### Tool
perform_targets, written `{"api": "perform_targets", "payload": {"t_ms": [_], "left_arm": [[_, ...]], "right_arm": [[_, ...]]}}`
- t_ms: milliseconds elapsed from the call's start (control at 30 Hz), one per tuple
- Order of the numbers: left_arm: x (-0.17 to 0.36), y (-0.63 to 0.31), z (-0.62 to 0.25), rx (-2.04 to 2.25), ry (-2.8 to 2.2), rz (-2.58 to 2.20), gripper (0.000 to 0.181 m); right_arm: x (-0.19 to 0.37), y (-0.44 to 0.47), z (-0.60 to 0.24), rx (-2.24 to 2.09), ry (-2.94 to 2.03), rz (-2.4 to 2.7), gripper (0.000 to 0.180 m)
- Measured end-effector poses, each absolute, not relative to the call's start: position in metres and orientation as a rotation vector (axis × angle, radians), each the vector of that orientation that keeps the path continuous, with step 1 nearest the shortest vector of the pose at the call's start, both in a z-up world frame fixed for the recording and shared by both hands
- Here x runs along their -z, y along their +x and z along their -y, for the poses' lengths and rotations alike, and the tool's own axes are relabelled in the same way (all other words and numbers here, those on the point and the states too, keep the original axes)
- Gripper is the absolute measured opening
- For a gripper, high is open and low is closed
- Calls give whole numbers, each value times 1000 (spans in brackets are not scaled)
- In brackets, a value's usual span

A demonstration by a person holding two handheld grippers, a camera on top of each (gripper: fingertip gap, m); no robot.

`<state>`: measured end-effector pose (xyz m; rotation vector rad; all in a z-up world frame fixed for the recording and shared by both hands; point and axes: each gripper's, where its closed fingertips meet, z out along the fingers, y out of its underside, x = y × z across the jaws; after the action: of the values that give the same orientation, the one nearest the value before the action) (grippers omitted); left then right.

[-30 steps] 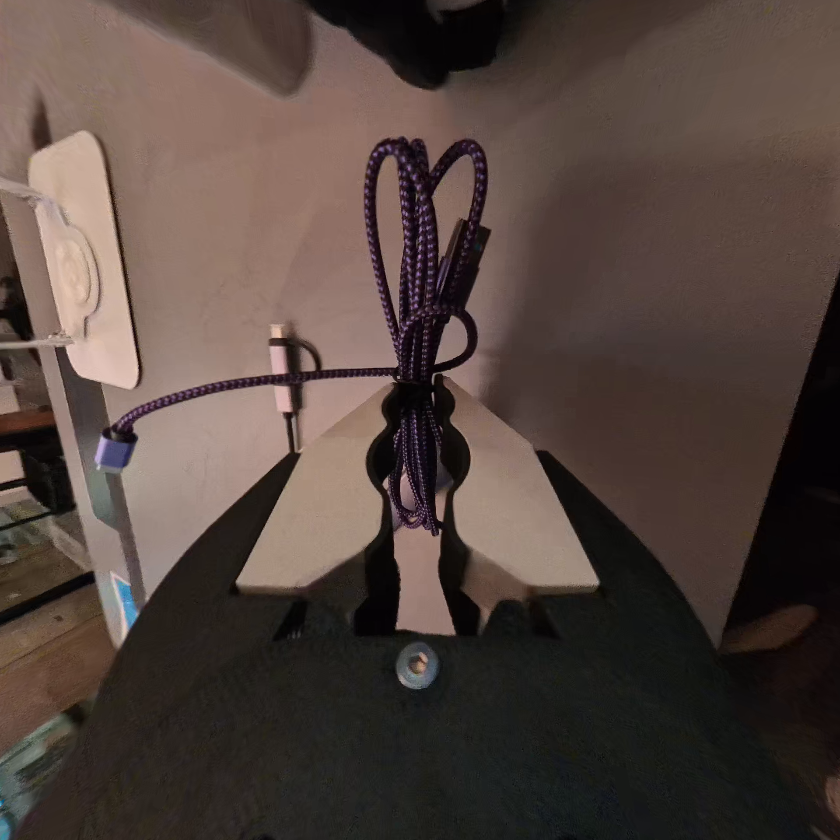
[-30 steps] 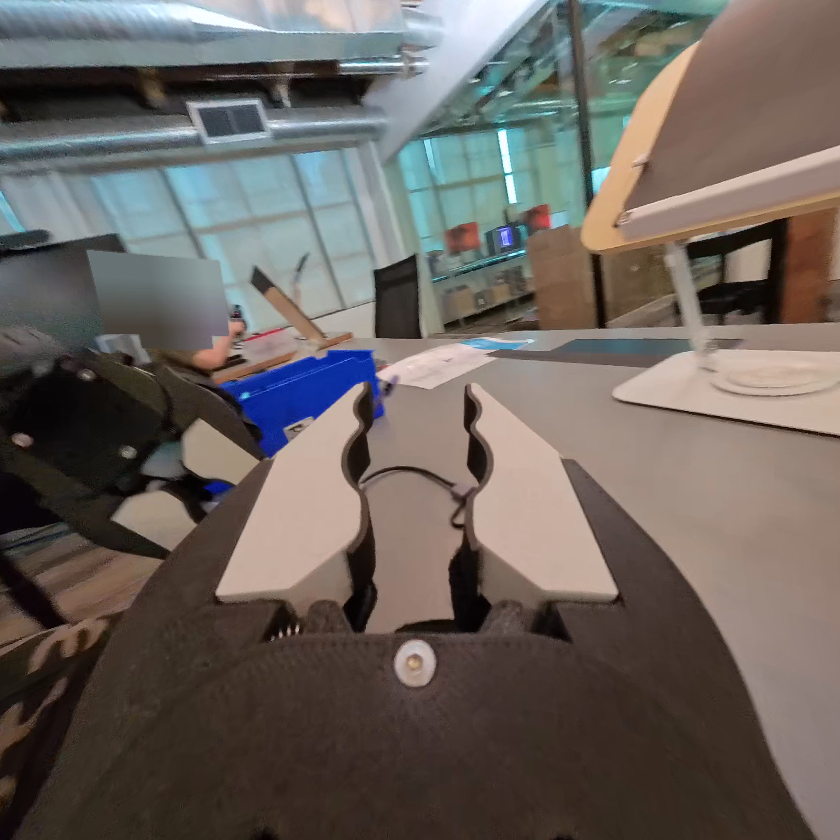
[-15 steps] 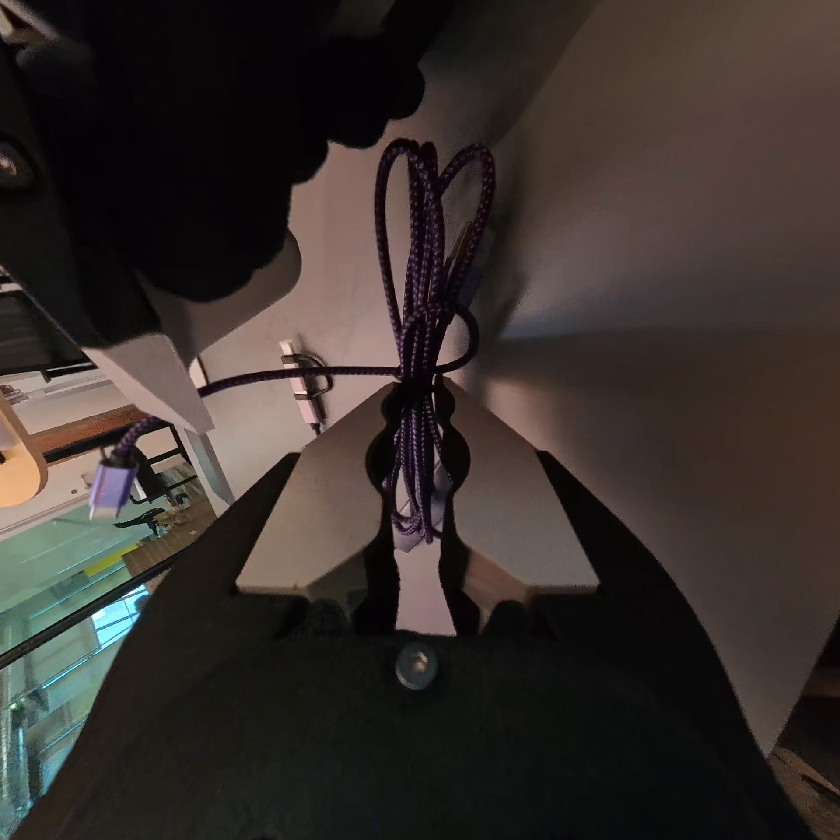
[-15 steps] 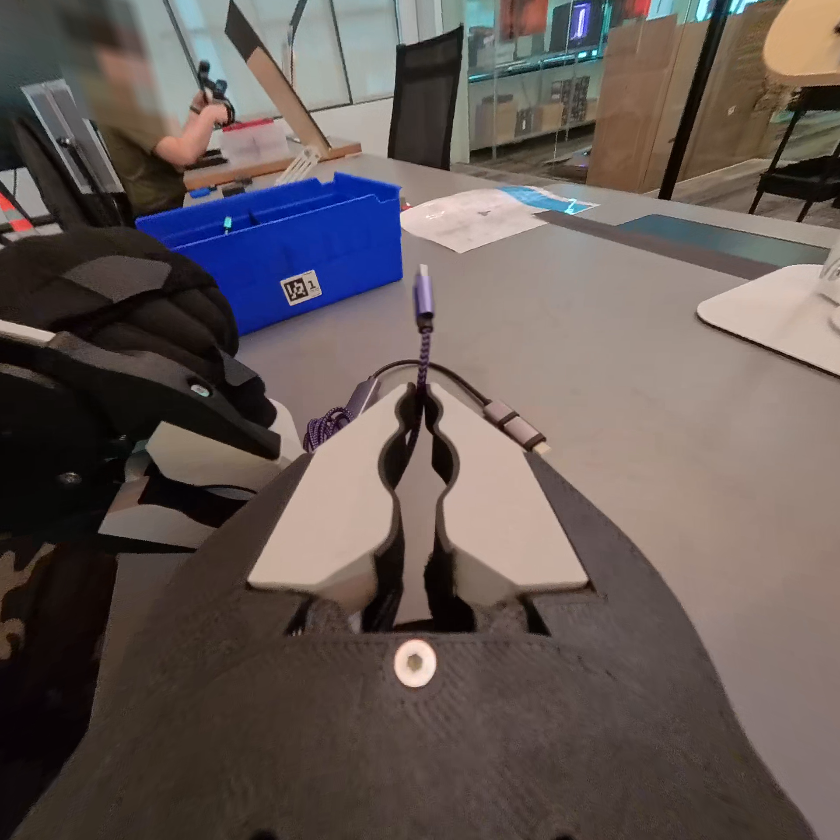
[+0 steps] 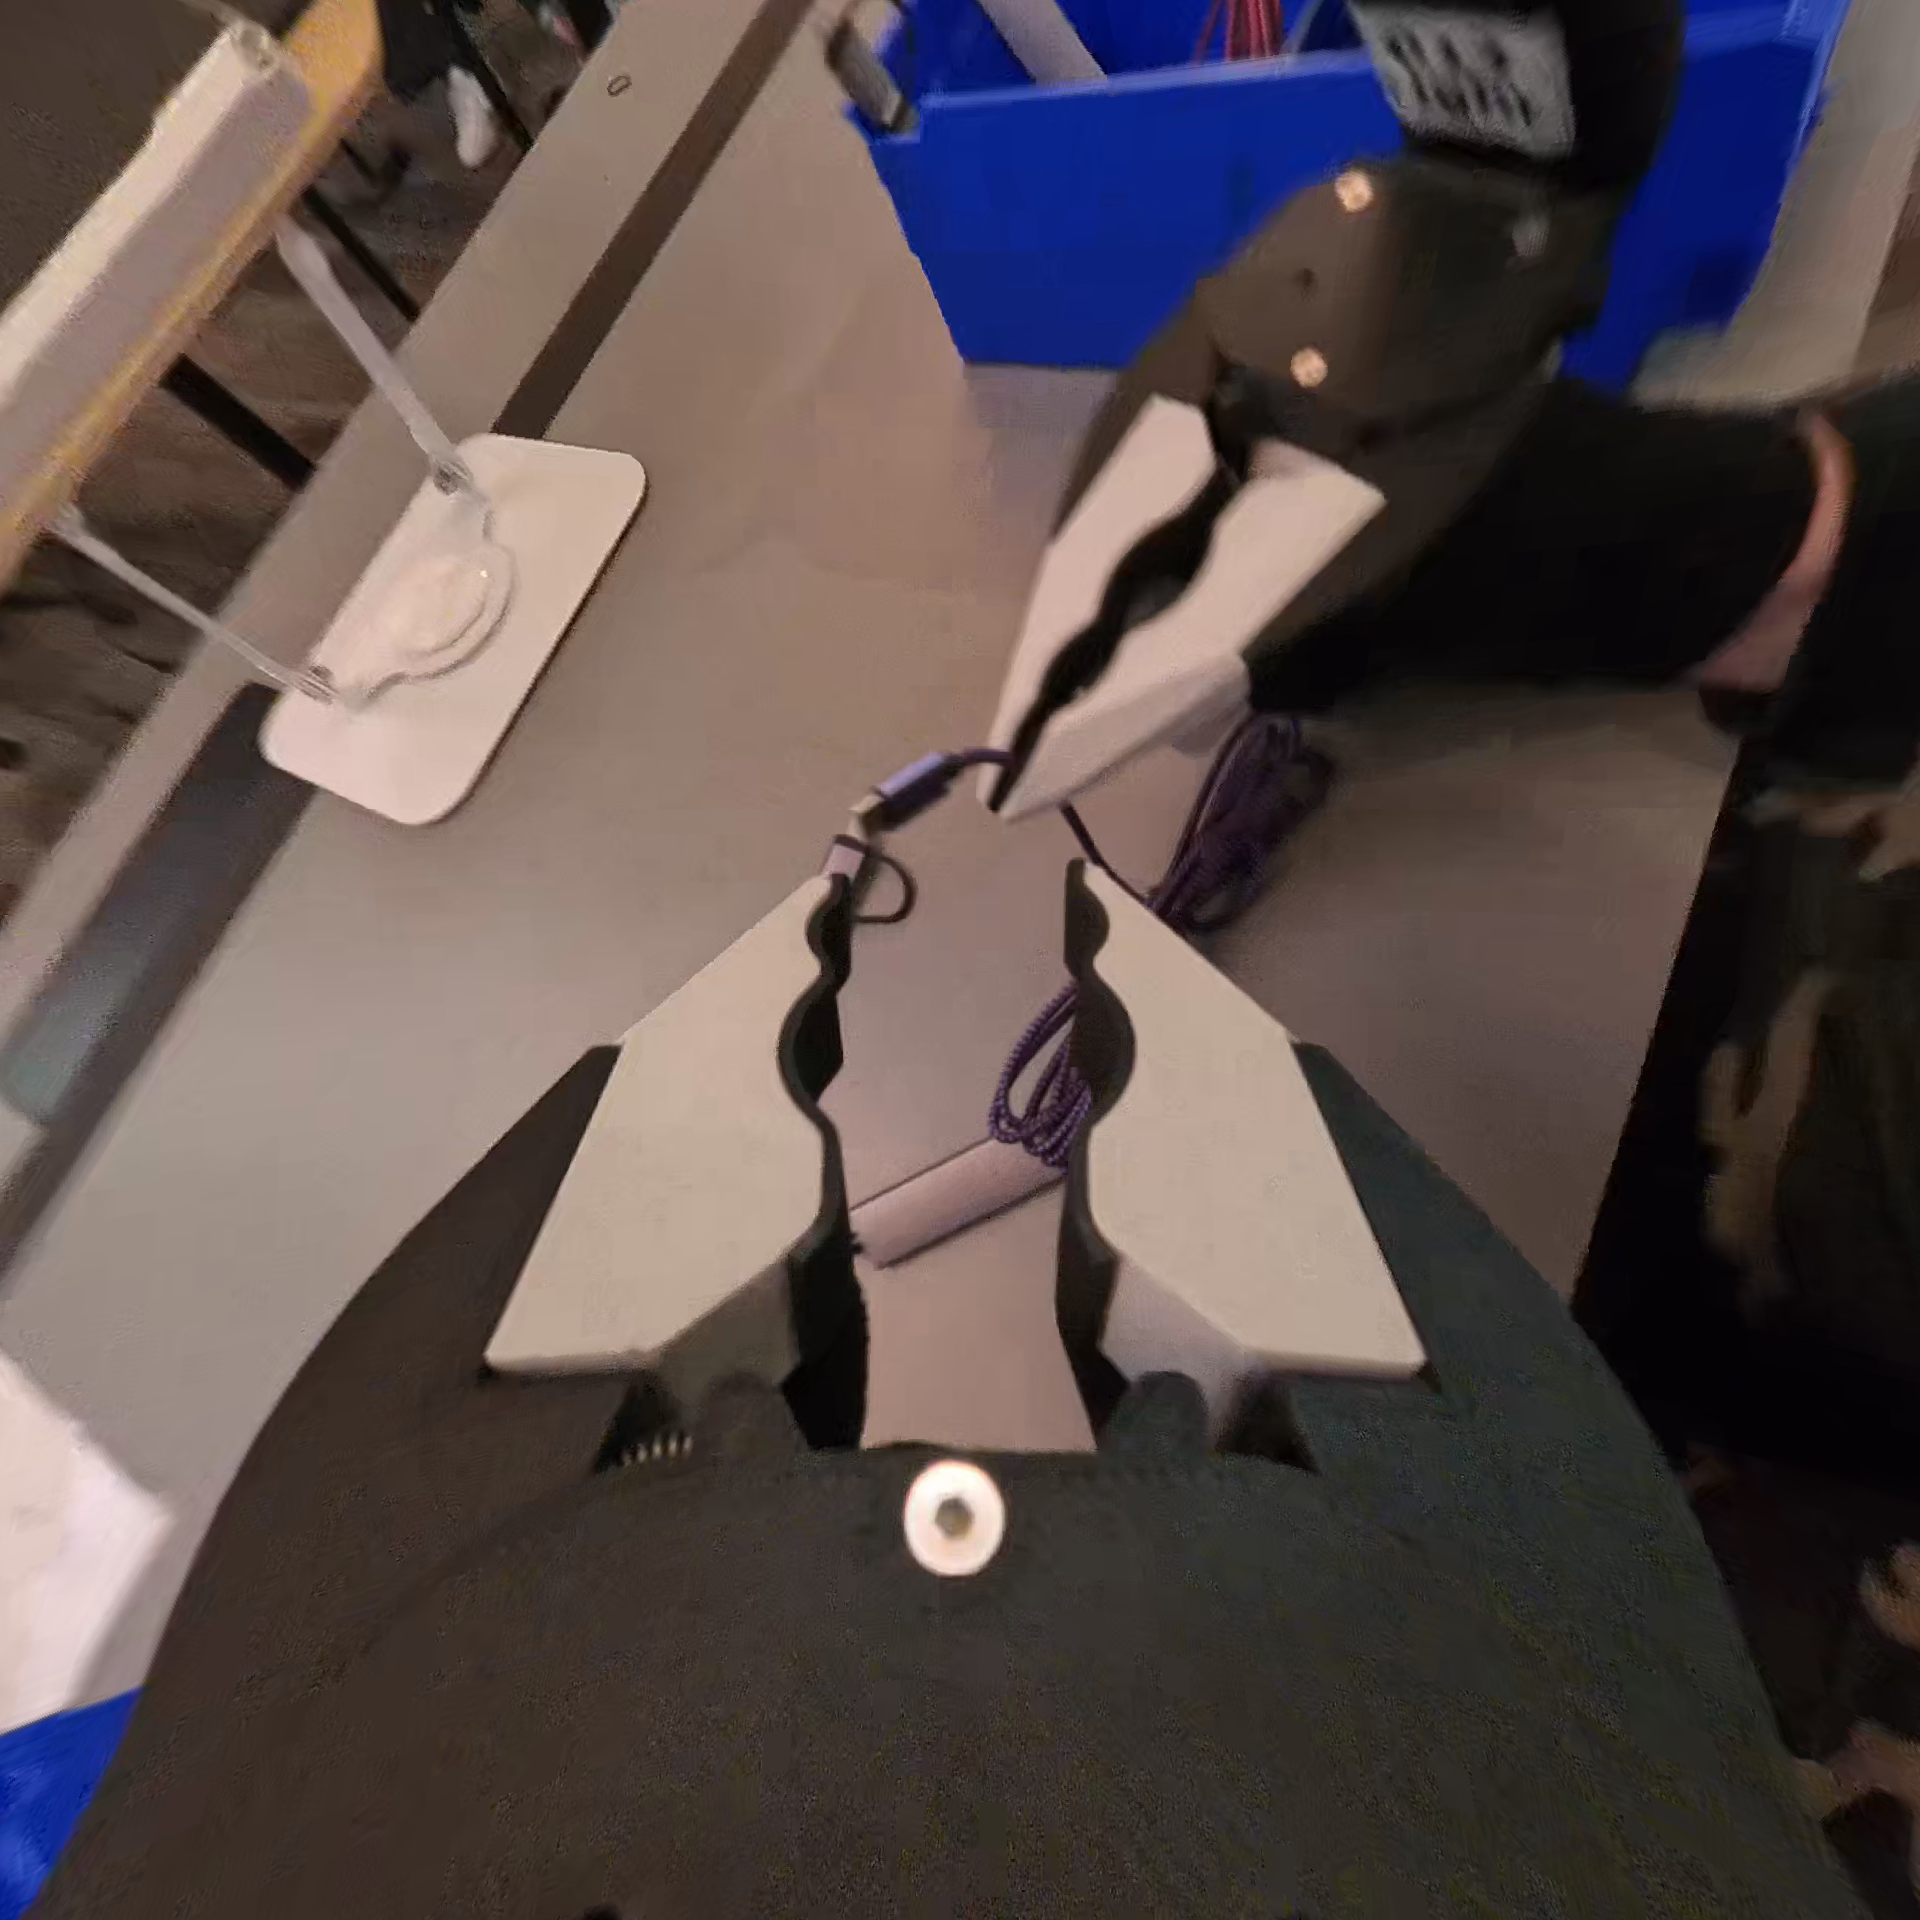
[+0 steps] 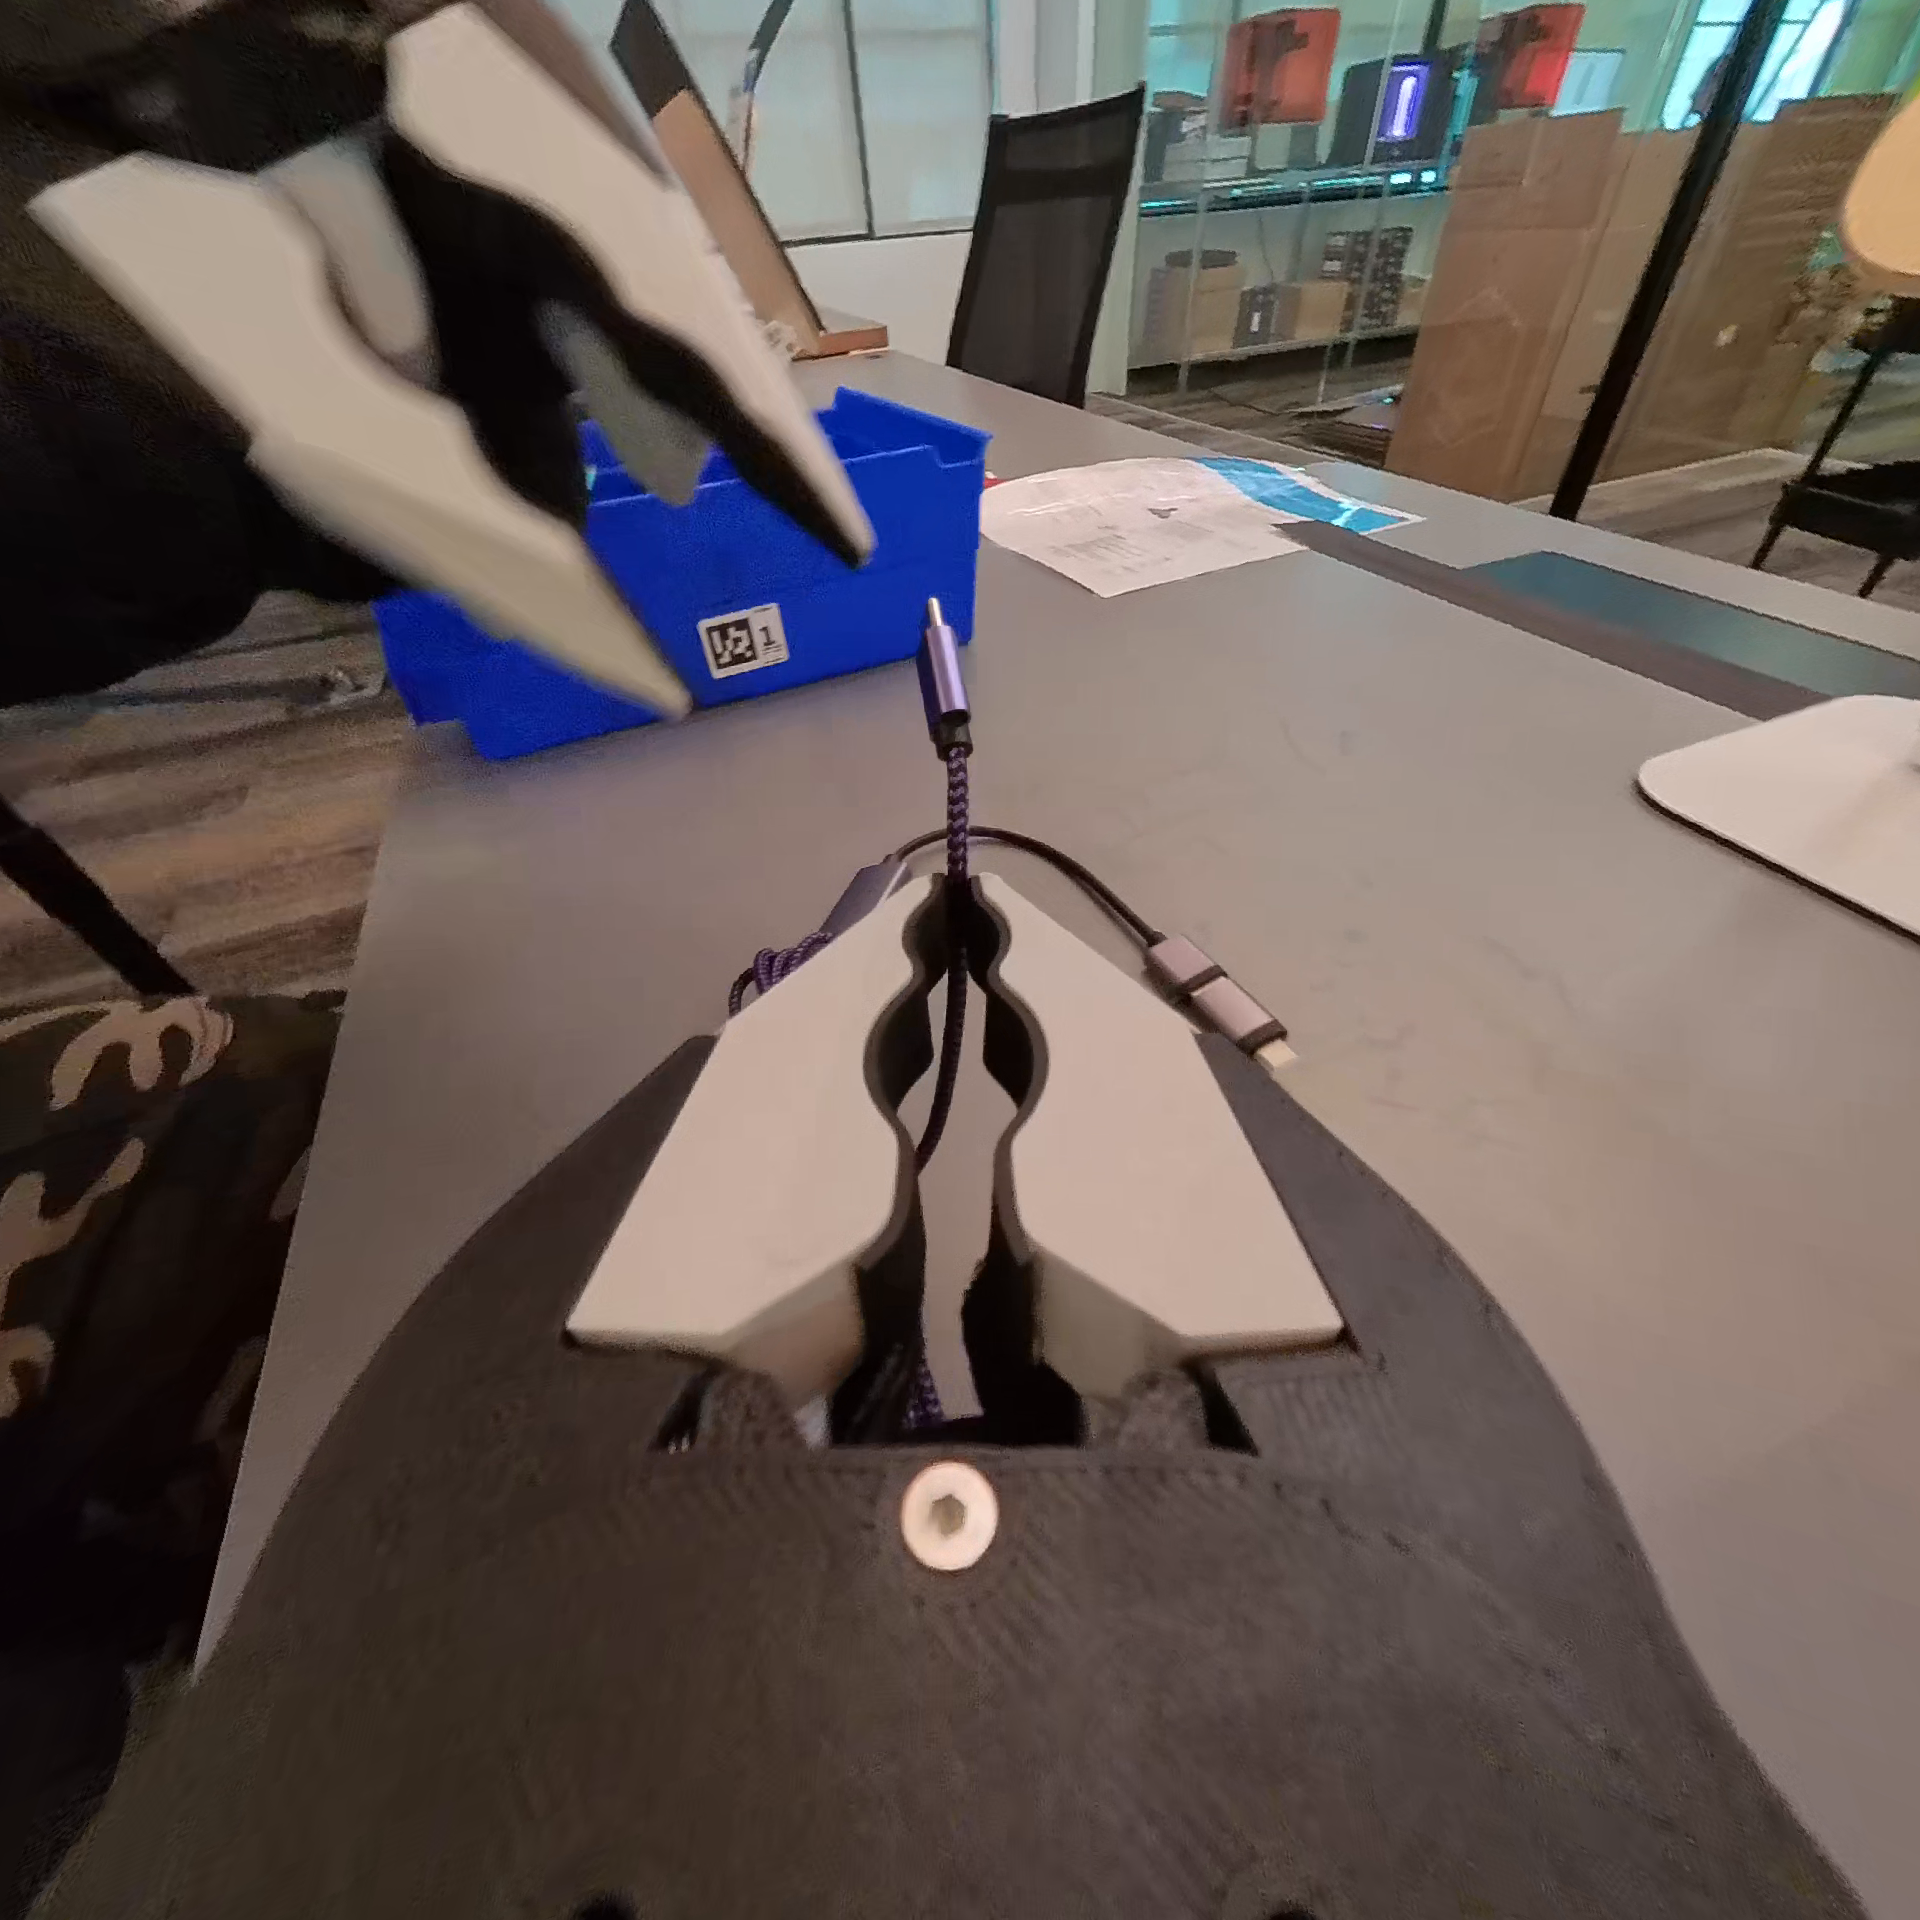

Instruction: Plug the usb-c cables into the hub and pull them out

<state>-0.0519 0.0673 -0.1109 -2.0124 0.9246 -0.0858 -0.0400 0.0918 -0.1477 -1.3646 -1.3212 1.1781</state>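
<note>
Left gripper (jaws apart) hovers above the hub.

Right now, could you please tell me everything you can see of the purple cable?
The purple cable is braided, purple flecked with black, and ends in a metallic purple plug with a small silver tip. The right gripper is shut on it just behind the plug, which sticks up past the fingertips. The rest lies bundled in loops on the grey table, beside the open left gripper, which does not hold it.
</note>
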Motion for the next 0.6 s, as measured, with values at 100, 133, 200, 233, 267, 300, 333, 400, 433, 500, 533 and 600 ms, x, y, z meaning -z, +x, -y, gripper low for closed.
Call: {"api": "perform_targets", "payload": {"t_ms": [100,133,200,233,267,300,333,400,433,500,533,600], "left_arm": [[114,-56,-74,258,-2053,-852,33],[119,-53,-73,316,-2061,-864,25],[127,-48,-72,389,-2079,-865,21],[131,-45,-70,422,-2093,-875,17],[134,-44,-69,440,-2099,-877,8],[133,-43,-69,456,-2084,-865,7],[131,-41,-67,510,-2073,-854,5],[129,-39,-65,602,-2072,-805,3],[128,-38,-65,646,-2071,-775,3],[124,-38,-64,777,-2071,-684,4],[121,-36,-62,880,-2067,-636,3],[119,-31,-57,1095,-2066,-553,3]], "right_arm": [[148,-41,-81,-1175,-1314,1374,0],[148,-42,-78,-1174,-1304,1389,0],[150,-43,-75,-1168,-1292,1413,0],[150,-43,-73,-1167,-1285,1422,0],[151,-43,-72,-1163,-1282,1429,0],[151,-44,-72,-1159,-1279,1431,0],[150,-44,-71,-1158,-1273,1432,0],[149,-44,-70,-1158,-1260,1431,0],[148,-44,-71,-1149,-1251,1427,0],[142,-43,-71,-1117,-1209,1409,0],[137,-42,-71,-1096,-1171,1393,7],[124,-39,-72,-1014,-1087,1344,24]]}}
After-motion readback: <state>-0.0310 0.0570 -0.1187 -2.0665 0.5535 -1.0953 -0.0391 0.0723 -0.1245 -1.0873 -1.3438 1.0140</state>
